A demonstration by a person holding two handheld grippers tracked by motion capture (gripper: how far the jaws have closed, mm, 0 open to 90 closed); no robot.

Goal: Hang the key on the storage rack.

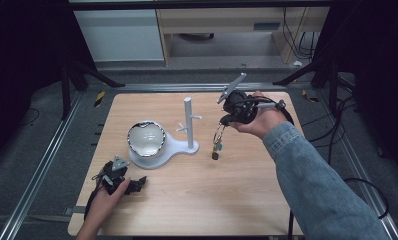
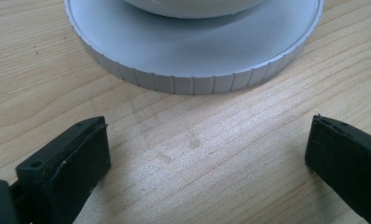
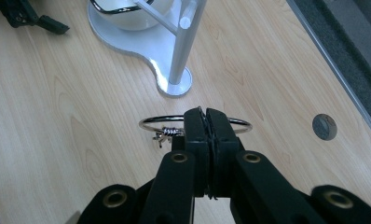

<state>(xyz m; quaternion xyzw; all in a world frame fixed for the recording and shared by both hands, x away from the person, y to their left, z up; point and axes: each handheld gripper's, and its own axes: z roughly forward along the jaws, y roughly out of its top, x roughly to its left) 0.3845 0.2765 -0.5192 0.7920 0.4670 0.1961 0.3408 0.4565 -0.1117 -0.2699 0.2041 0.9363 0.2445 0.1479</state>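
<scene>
- The right gripper point(image 3: 206, 122) has its black jaws pressed together on a thin, shiny metal ring point(image 3: 239, 123), a bracelet with a small twisted wire knot point(image 3: 167, 133).
- In the high view the bracelet point(image 1: 219, 135) hangs right of centre, above the wood-grain table point(image 1: 237, 190); a small dark charm point(image 1: 215, 155) dangles below, its shape perhaps too small to tell.
- The white stand point(image 1: 189, 125) is a smooth post with pegs on a flat base; a glossy bowl point(image 1: 146, 138) sits on it.
- The left gripper point(image 1: 129, 186) rests at lower left, jaws wide apart, near the base's ribbed rim point(image 2: 193, 86).
- Bare table lies between post and bracelet.
</scene>
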